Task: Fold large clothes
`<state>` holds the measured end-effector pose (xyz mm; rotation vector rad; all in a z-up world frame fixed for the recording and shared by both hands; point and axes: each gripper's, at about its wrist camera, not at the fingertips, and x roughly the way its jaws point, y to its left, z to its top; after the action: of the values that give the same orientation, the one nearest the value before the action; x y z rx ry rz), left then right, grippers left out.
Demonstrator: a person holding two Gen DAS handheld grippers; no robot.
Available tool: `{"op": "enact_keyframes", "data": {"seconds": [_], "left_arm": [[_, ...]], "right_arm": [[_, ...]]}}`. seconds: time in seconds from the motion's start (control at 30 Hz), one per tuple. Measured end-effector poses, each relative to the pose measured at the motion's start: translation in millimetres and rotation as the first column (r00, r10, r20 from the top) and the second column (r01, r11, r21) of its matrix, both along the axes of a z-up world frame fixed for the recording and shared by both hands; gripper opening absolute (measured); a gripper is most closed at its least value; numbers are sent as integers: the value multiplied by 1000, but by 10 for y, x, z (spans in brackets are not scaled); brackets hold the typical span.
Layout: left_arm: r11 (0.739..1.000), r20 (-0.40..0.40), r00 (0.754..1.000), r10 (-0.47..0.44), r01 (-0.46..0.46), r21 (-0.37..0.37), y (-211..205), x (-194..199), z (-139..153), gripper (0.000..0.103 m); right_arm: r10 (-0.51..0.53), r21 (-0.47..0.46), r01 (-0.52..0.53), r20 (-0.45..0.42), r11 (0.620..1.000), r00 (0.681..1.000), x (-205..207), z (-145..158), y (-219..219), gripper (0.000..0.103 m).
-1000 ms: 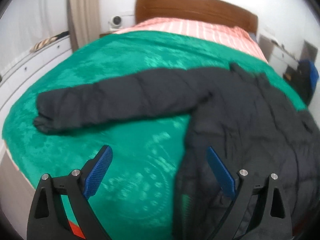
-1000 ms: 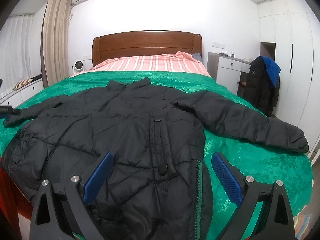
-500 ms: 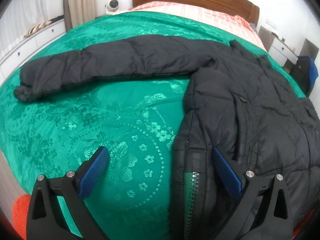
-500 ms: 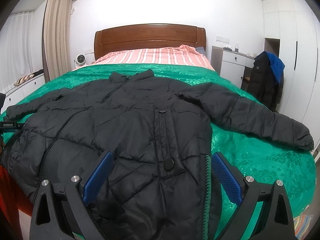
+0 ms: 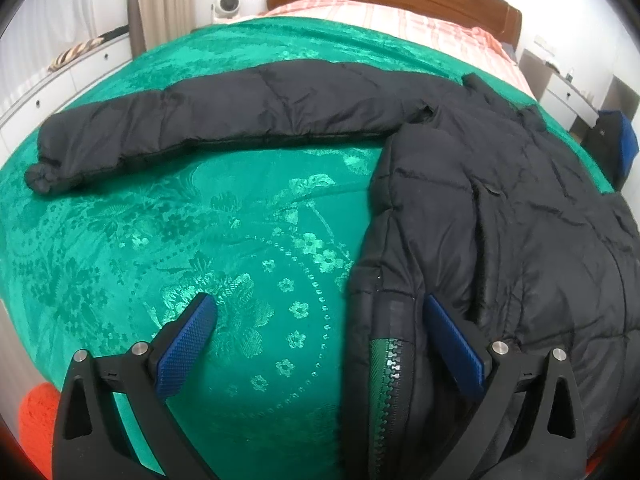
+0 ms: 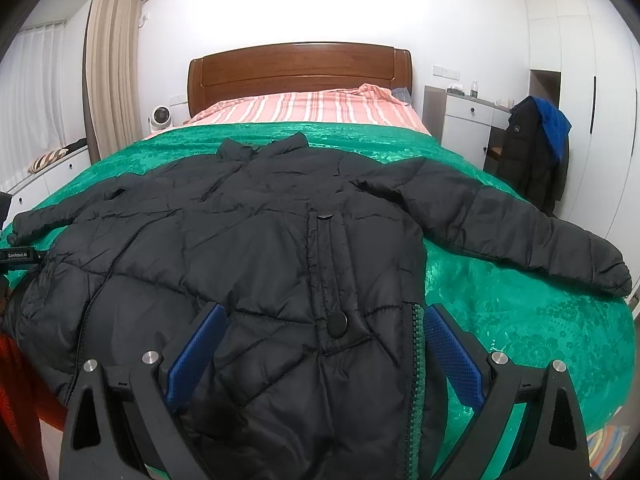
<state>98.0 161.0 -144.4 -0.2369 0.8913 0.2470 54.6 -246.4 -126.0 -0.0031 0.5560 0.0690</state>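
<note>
A black puffer jacket (image 6: 280, 240) lies spread flat on the green bedspread (image 6: 520, 320), collar toward the headboard and both sleeves out to the sides. In the left wrist view its left sleeve (image 5: 200, 128) stretches leftward across the bedspread (image 5: 200, 240). My left gripper (image 5: 320, 308) is open, low over the bed. The jacket's side edge with the green zipper (image 5: 390, 376) lies just inside its right finger. My right gripper (image 6: 325, 316) is open over the jacket's lower front, straddling the button placket; a green zipper (image 6: 416, 360) runs beside its right finger.
A wooden headboard (image 6: 300, 72) and striped pink sheet (image 6: 312, 108) are at the far end. A white nightstand (image 6: 468, 128) and a dark coat with a blue hood (image 6: 536, 152) stand at the right. A low white cabinet (image 6: 52, 176) and curtains (image 6: 112, 72) line the left.
My left gripper has sunk toward the bed and tipped downward, coming close to the jacket's zipper edge. The right gripper has barely moved.
</note>
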Motion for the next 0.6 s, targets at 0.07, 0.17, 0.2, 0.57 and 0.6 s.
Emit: {"op": "enact_keyframes", "data": {"seconds": [0.07, 0.17, 0.2, 0.57, 0.6], "left_arm": [[1000, -3, 1000, 1, -1, 3, -9, 13, -2, 103], [1000, -5, 1000, 3, -3, 10, -25, 17, -12, 103], [1000, -5, 1000, 3, -3, 9, -28, 16, -16, 103], [1000, -42, 999, -15, 15, 4, -44, -22, 4, 103], [1000, -46, 999, -17, 17, 5, -46, -30, 19, 103]], "right_arm": [[1, 2, -1, -2, 1000, 1000, 6, -5, -4, 98], [0, 3, 0, -3, 1000, 1000, 11, -5, -14, 98], [0, 4, 0, -2, 1000, 1000, 12, -4, -16, 98], [0, 4, 0, 0, 1000, 1000, 8, -7, -17, 98], [-1, 5, 1, 0, 1000, 1000, 9, -7, -18, 98]]}}
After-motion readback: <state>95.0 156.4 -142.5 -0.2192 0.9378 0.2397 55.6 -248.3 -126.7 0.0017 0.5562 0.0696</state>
